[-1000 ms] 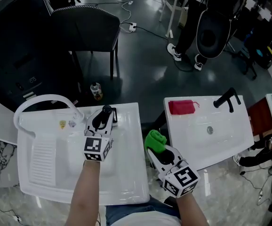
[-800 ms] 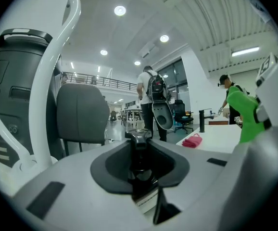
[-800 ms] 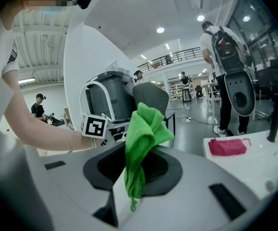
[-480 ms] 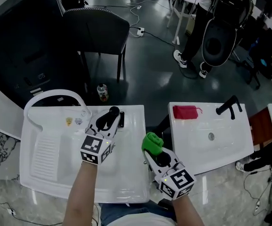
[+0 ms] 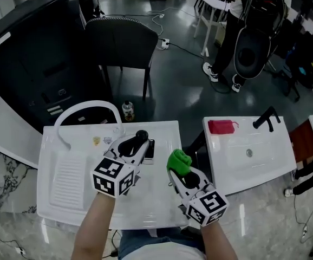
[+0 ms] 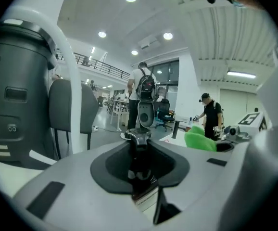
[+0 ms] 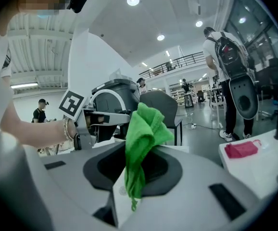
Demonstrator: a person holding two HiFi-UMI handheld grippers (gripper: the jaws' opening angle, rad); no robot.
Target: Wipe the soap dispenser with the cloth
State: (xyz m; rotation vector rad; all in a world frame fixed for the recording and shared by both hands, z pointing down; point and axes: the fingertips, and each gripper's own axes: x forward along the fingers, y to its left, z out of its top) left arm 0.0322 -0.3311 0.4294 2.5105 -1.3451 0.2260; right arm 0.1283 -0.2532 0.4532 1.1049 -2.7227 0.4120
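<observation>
My left gripper [image 5: 137, 148] is clamped on the soap dispenser [image 6: 139, 153]; the jaws are only a little apart, and in the left gripper view the dark bottle fills the gap between them, with the pump head on top. So the long axis of the dispenser runs upright across my jaws; its sides towards me and away from me are free, while the two flanks are covered by the pads. I hold it over the back part of the white sink [image 5: 64, 199], and I judge that it is lifted free of the rim, though I cannot see its foot.

My right gripper [image 5: 178, 172] is closed on the green cloth [image 5: 178, 160]; a bunch stands up above the jaws and a short tail hangs down below them.

The relation that matters is this: the cloth lies to the right of the dispenser, at about the same height, near it but not touching; in the right gripper view the left gripper shows just to the left of the cloth. I judge that the wiping has not begun; the right hand must carry the cloth leftwards to the bottle, and then the stroke should run along the upright axis.
</observation>
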